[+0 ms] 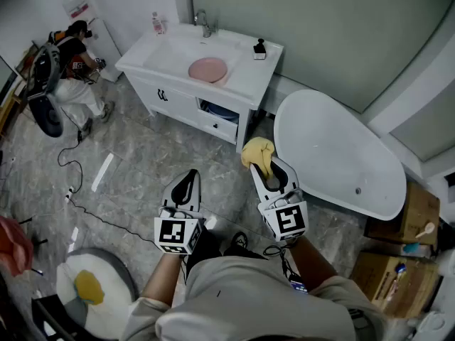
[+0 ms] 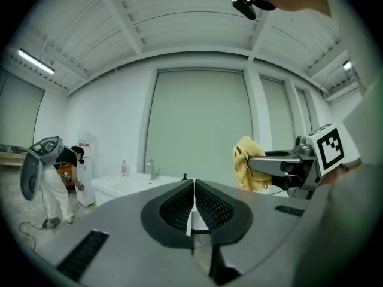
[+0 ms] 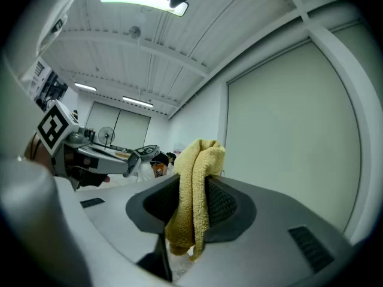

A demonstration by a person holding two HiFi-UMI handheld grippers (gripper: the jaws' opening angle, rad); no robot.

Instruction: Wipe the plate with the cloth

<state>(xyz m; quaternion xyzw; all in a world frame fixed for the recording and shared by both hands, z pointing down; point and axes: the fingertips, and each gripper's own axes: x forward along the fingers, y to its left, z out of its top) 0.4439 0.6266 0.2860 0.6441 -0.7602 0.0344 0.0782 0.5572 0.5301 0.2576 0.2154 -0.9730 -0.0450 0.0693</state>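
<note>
– Cloth (image 1: 257, 152) question: which claw's got it, and where's the plate?

– Right gripper (image 1: 274, 172) has it. Its jaws are clamped on the yellow cloth. One fold sticks up past the tips and the rest hangs down between them. Left gripper (image 1: 186, 183) is pinched closed with nothing in it, you can see the jaws meeting in its own view.

– And the plate?

– Pink plate (image 1: 207, 69) is lying on the white vanity (image 1: 249, 77), in the basin just below the faucet (image 1: 204, 23). It's well apart from both grippers, which are held side by side over the grey floor (image 1: 142, 162). Bathtub (image 1: 334, 155) is off to the right, and a person (image 1: 71, 69) is over by the wall at far left.
</note>
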